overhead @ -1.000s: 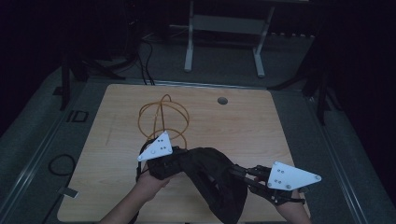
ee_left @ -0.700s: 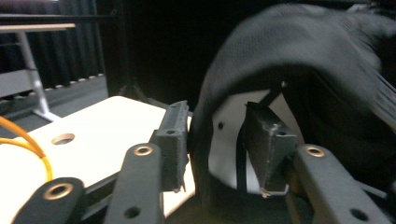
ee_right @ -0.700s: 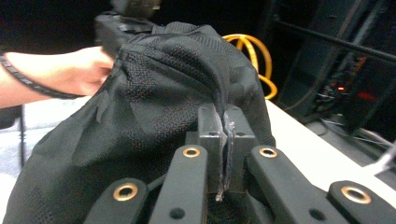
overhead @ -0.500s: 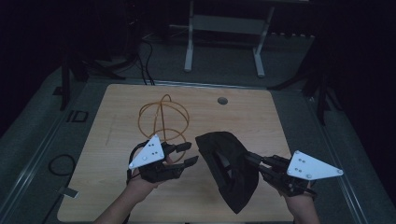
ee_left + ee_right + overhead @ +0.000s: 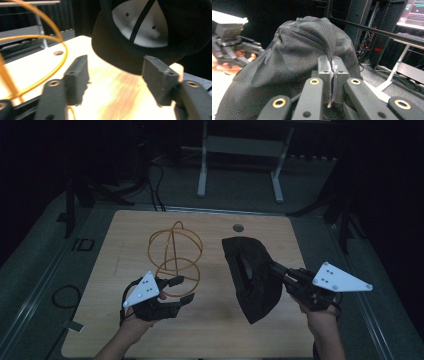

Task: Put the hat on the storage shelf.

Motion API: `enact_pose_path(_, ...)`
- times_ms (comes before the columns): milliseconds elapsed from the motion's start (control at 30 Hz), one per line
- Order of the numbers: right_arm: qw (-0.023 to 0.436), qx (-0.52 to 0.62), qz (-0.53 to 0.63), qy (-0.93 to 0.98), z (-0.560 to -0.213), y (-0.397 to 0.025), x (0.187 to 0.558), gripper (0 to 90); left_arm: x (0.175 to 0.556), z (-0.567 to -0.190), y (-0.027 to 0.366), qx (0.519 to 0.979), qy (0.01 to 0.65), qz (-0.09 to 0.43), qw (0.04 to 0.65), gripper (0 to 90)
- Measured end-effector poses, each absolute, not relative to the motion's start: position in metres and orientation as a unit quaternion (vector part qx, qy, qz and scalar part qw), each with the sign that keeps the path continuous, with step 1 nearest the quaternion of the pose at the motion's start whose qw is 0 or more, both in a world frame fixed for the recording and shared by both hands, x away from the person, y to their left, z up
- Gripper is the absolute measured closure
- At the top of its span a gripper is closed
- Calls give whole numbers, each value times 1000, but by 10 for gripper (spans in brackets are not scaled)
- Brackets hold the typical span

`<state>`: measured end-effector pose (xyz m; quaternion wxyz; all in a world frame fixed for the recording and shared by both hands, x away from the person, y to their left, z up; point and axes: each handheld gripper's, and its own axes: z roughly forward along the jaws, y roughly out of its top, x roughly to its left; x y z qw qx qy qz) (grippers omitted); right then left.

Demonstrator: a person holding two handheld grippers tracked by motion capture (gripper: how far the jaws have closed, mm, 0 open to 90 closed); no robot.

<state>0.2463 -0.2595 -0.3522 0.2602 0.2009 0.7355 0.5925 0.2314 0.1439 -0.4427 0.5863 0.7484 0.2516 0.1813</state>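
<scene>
Now the black cap (image 5: 252,275) hangs off the table (image 5: 215,330), a fold of its crown clenched in your right gripper (image 5: 332,82) fingers. Your left gripper (image 5: 182,290) is released, empty, beside the orange wire stand (image 5: 175,252); placing it there seems left.

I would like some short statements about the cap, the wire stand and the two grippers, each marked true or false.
1. The right gripper is shut on the black cap. True.
2. The left gripper holds the cap's brim. False: its jaws are open and hold nothing.
3. The orange wire stand stands on the wooden table. True.
4. The cap is already on the wire stand. False: it is apart, to the stand's right in the high view.
</scene>
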Motion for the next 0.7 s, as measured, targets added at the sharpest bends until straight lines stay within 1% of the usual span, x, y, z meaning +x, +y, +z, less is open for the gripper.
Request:
enact_pose_path(67, 263, 206, 593, 733, -350, -258, 252, 879, 230, -447, 150, 748, 258, 189, 582, 294)
enact_pose_path(200, 268, 208, 593, 730, -344, -253, 262, 878, 227, -455, 160, 747, 271, 205, 572, 254)
enact_pose_path(267, 273, 212, 591, 729, -342, -250, 267, 878, 225, -460, 166, 744, 283, 207, 569, 218)
enact_pose_path(333, 274, 213, 591, 728, -339, -247, 273, 878, 224, -466, 171, 743, 291, 210, 565, 162)
enact_pose_path(400, 276, 215, 590, 728, -337, -245, 278, 878, 223, -472, 176, 741, 302, 222, 557, 132)
enact_pose_path(467, 280, 220, 587, 727, -336, -241, 283, 878, 222, -479, 181, 740, 313, 226, 551, 67)
enact_pose_path(533, 280, 223, 588, 726, -334, -238, 288, 878, 221, -486, 187, 734, 321, 231, 551, 24)
enact_pose_path(700, 280, 223, 585, 728, -327, -227, 301, 878, 214, -500, 200, 724, 351, 244, 542, 16)
